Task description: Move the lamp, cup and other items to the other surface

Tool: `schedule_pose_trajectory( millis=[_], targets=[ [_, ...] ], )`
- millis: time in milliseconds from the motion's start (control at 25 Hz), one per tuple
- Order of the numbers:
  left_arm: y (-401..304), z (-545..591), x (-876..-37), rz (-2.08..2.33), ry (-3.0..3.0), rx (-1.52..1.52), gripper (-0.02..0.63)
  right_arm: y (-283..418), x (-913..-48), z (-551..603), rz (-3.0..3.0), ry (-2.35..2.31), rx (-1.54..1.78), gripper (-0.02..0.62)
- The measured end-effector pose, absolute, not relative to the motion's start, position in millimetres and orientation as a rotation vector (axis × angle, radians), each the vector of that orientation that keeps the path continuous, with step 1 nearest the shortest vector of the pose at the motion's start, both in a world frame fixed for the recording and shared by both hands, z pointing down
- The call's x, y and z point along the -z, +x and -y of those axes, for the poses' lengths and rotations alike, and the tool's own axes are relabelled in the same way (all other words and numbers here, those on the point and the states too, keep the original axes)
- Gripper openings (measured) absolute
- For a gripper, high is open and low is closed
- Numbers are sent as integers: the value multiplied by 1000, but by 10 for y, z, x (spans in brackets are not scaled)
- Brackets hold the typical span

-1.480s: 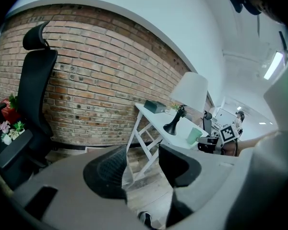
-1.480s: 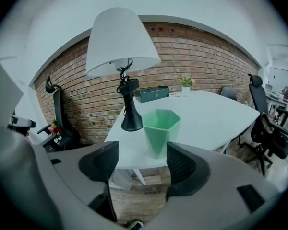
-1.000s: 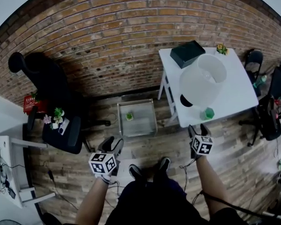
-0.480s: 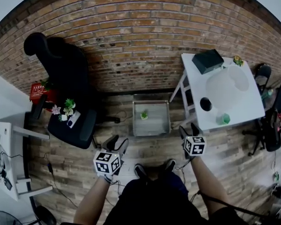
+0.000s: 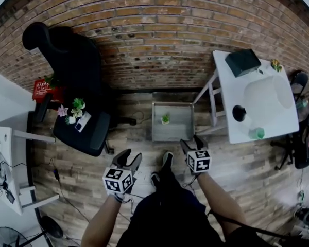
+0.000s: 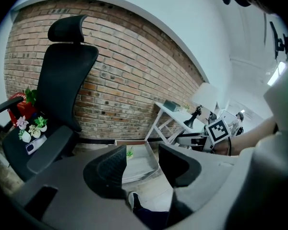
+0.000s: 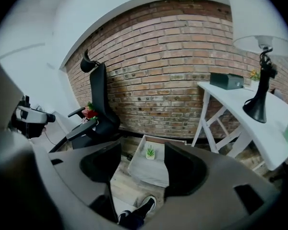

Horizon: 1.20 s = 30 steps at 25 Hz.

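At two o'clock in the head view, on the white surface (image 5: 227,89): lamp (image 5: 268,94), green cup (image 5: 256,133) near its black foot by the near edge, dark box (image 5: 242,62) and yellow-flowered plant (image 5: 275,64) toward the far edge. All untouched, well apart from both claws.

Risks, as judged:
- Top-heavy, broad shade on a slim stem; liable to tip if clamped high or swung fast.
- Apt to sweep the cup off the edge if dragged rather than lifted.
- Possible dent or slip if taken by the shade.
- Stumble hazard from the floor tray (image 5: 156,122) at twelve o'clock of the feet.

Materials and shapes:
- Shade: pale, smooth, drum-like.
- Stem and foot: black, curved, round-based.
- Cup: translucent green, small, cylindrical.
- Box: dark, matte, rectangular.
- Surface: white, smooth, on crossed legs.
- Tray: shallow, grey, rectangular, holding one tiny potted plant (image 5: 166,119).

Left claw (image 5: 130,159) and right claw (image 5: 191,144): jaws apart, nothing between them, low at six o'clock.

Outward: black office chair (image 5: 77,71) at ten o'clock with flowers (image 5: 72,112) on its seat; brick wall (image 5: 154,35); plank floor (image 5: 67,174).
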<state>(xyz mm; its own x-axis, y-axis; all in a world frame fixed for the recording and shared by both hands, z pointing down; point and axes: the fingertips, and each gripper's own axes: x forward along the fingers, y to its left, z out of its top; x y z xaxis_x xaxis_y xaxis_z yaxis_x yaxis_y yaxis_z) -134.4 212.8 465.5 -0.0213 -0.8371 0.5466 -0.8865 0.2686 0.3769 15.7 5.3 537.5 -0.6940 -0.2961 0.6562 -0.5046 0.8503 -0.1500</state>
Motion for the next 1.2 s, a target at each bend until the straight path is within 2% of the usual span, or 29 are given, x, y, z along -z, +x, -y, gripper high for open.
schedule_pose_trajectory(
  millis=[280,680,1200],
  targets=[
    [-1613,-1969,-4946,1818,1484,-163,204,-349,-5969,45,2338,503,-456,284],
    [-1811,-1156,-5082,1753,1540,-179,204,-797,-6801,260,2269,427,-497,284],
    [-2009,-1207,-6364,1491,1591,-220,204,-1121,-7783,318,2196,541,-448,284]
  ],
)
